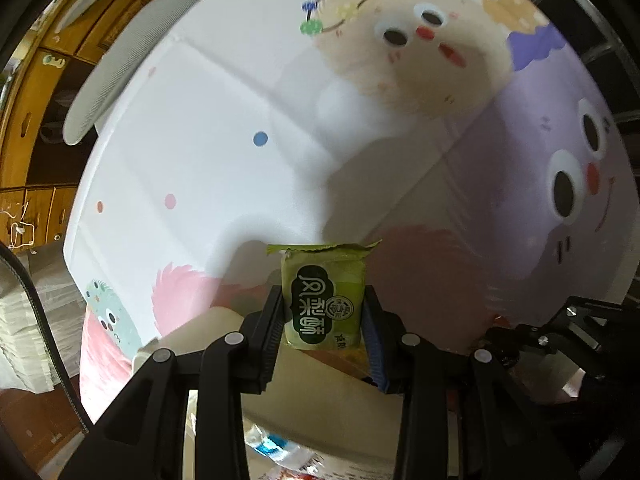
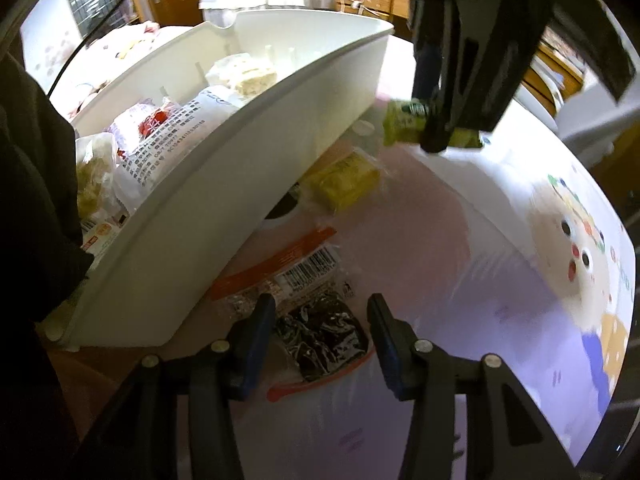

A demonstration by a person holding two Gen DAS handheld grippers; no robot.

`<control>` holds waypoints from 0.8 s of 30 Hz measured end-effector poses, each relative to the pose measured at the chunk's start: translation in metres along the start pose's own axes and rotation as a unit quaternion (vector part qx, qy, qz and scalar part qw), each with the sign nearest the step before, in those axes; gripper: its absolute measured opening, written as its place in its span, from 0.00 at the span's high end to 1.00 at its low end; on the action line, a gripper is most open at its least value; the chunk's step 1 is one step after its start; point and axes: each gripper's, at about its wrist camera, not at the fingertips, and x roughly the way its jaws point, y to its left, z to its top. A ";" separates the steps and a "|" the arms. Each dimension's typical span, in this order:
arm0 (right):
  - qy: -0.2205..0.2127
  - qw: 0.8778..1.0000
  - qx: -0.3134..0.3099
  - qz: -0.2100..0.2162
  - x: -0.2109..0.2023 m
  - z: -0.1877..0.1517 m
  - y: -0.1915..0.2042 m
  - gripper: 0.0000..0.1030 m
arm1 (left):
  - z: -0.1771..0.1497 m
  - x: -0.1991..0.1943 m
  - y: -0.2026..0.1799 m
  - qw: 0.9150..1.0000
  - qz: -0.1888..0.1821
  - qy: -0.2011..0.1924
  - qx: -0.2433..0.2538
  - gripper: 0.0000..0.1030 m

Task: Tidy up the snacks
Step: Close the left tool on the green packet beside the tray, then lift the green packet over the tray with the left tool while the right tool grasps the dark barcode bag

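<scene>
My left gripper [image 1: 323, 291] is shut on a small green snack packet [image 1: 325, 276] with dark lettering and holds it upright, above the cartoon tablecloth [image 1: 224, 128]. The right wrist view shows the same packet [image 2: 400, 122] raised just right of the white bin [image 2: 180, 240]. My right gripper [image 2: 320, 301] points down at a clear packet of dark snacks [image 2: 320, 336] with an orange band and barcode, lying on the table. The packet sits between the two fingers, whose pads touch its sides as the jaws draw together.
The white bin holds several wrapped snacks and stands left of my right gripper. A yellow packet [image 2: 344, 182] lies on the cloth against the bin's wall. A dark sleeve [image 2: 32, 160] fills the left edge. Wooden drawers [image 1: 36, 92] and a grey chair [image 1: 132, 52] stand beyond the table.
</scene>
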 end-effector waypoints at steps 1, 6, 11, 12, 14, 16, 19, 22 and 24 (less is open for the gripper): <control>0.001 1.000 0.010 -0.001 -0.002 -0.002 0.000 0.54 | -0.002 -0.005 -0.001 1.000 -0.001 -0.005 -0.003 0.66; 0.007 0.998 0.067 -0.006 -0.009 -0.010 0.001 0.54 | -0.014 -0.036 0.002 0.999 -0.011 -0.038 -0.020 0.66; 0.000 0.992 0.126 -0.023 -0.024 -0.014 0.003 0.54 | -0.028 -0.062 0.010 0.997 -0.018 -0.070 -0.031 0.66; -0.001 0.990 0.136 -0.025 -0.026 -0.015 0.003 0.54 | -0.035 -0.072 0.012 0.996 -0.019 -0.079 -0.032 0.66; -0.008 0.986 0.164 -0.028 -0.035 -0.017 0.002 0.54 | -0.049 -0.087 0.016 0.995 -0.018 -0.093 -0.034 0.66; -0.012 0.982 0.186 -0.032 -0.041 -0.016 0.000 0.54 | -0.066 -0.094 0.030 0.994 -0.019 -0.104 -0.038 0.66; -0.018 0.975 0.218 -0.047 -0.051 -0.022 -0.002 0.54 | -0.088 -0.111 0.030 0.991 -0.022 -0.121 -0.047 0.66; -0.028 0.967 0.249 -0.054 -0.063 -0.025 -0.006 0.54 | -0.113 -0.124 0.035 0.988 -0.025 -0.138 -0.059 0.66; -0.035 0.960 0.269 -0.060 -0.072 -0.025 -0.005 0.54 | -0.129 -0.131 0.039 0.987 -0.027 -0.145 -0.068 0.66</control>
